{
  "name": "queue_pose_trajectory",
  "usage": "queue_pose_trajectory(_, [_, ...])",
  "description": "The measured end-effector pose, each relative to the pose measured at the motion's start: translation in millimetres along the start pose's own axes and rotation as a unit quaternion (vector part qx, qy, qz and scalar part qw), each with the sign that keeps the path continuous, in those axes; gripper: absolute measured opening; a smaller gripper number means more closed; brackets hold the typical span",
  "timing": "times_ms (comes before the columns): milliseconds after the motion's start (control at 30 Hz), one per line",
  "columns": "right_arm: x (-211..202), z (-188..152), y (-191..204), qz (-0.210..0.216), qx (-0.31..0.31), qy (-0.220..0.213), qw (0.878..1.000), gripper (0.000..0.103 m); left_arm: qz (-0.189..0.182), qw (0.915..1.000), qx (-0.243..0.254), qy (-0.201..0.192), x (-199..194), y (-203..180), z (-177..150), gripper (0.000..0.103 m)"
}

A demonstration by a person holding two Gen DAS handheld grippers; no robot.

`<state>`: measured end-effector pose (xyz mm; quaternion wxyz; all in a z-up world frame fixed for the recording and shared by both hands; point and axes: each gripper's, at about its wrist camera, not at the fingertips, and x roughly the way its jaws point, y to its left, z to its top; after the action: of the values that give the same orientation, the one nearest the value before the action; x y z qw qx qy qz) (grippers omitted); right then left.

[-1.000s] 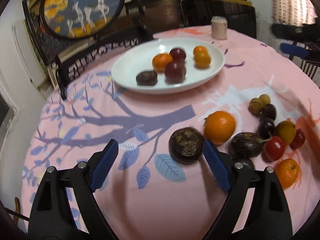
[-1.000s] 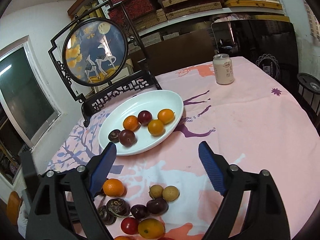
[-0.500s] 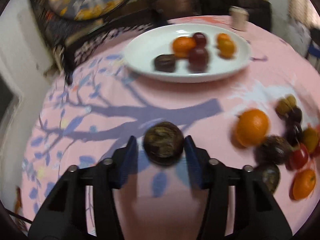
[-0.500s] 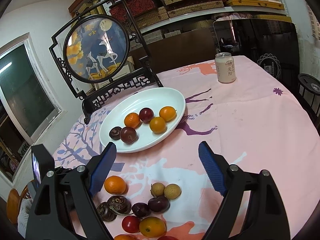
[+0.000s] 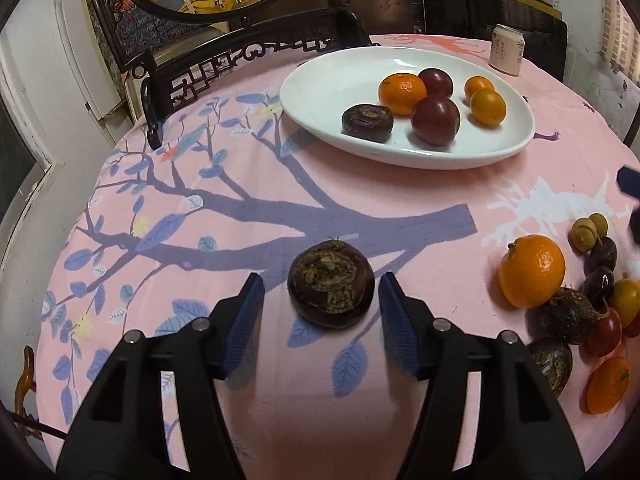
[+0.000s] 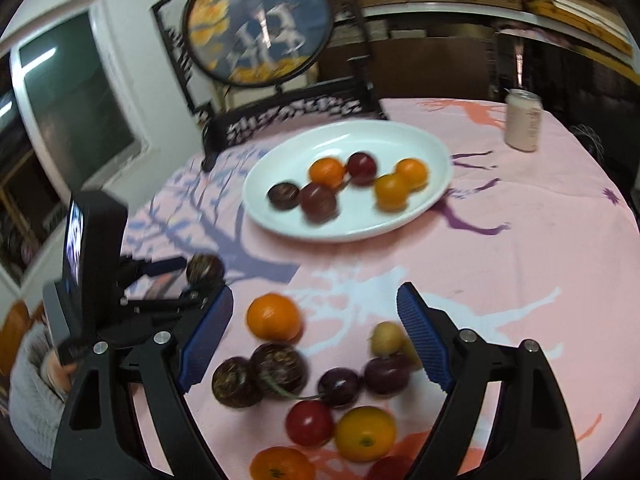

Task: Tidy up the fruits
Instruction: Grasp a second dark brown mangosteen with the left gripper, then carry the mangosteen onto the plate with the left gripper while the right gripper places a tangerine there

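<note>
Resting on the pink tree-print cloth of the worktop (image 5: 224,216), a dark brown round fruit (image 5: 331,285) sits between the blue pads of the left tongs (image 5: 320,312), whose jaws are opening, with a gap on each side of it. Farther back, the white oval plate (image 5: 328,80) holds six fruits: two tangerines, two dark plums, an orange and a brown one. To the right lies a loose heap led by a large orange (image 5: 532,270). The right tongs (image 6: 316,332) hover wide apart above this heap, gripping nothing. A pale can (image 6: 523,125) stands at the far right.
</note>
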<state>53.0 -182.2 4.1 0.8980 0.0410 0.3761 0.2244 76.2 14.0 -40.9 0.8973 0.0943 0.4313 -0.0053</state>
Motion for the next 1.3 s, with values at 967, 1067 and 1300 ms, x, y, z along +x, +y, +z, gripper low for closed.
queue_pose_trajectory(967, [38.9,-10.9,23.0,-0.01,-0.028,0.06,0.998,0.032,-0.057,0.9982,-0.018,0.006,1.9,8.2,-2.5,0.044])
queue_pose_trajectory(1067, [38.7,-10.3,25.8,-0.014,-0.033,0.056,0.998,0.032,-0.046,0.9988,-0.015,0.002,2.2,5.4,-2.5,0.055])
queue_pose_trajectory(1300, [50.3,-12.2,25.4,-0.015,-0.033,0.074,0.997,0.04,-0.044,0.9988,-0.02,0.003,3.8,8.1,-0.9,0.059])
